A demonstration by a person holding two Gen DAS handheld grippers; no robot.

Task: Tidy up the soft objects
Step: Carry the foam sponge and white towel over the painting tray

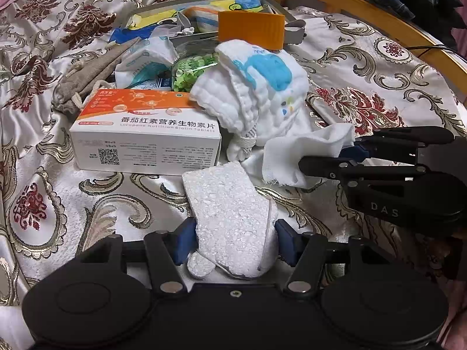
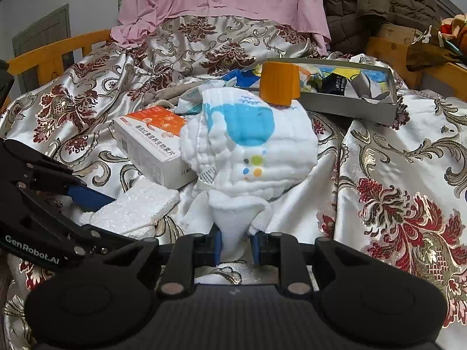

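A rough white foam pad [image 1: 230, 215] lies on the patterned bedspread, and my left gripper [image 1: 233, 240] is shut on its near end, both blue pads pressing its sides. From the right wrist view, the left gripper [image 2: 116, 218] reaches in from the left onto the foam pad [image 2: 137, 207]. My right gripper [image 2: 236, 248] is shut on a bunched corner of a plain white cloth [image 2: 233, 224]. That cloth runs up under a quilted white cloth with a blue whale print [image 2: 254, 145]. In the left wrist view the right gripper [image 1: 327, 154] pinches the white cloth [image 1: 303, 148] beside the whale cloth [image 1: 262, 87].
A white and orange tablet box [image 1: 146, 134] lies left of the whale cloth. An orange cup [image 2: 280, 83] stands upside down behind the cloth, before a grey tray [image 2: 350, 106] of packets. A grey pouch [image 1: 87, 78] and a bag of green flakes [image 1: 192, 73] lie farther back. A wooden rail [image 1: 379, 8] borders the bed.
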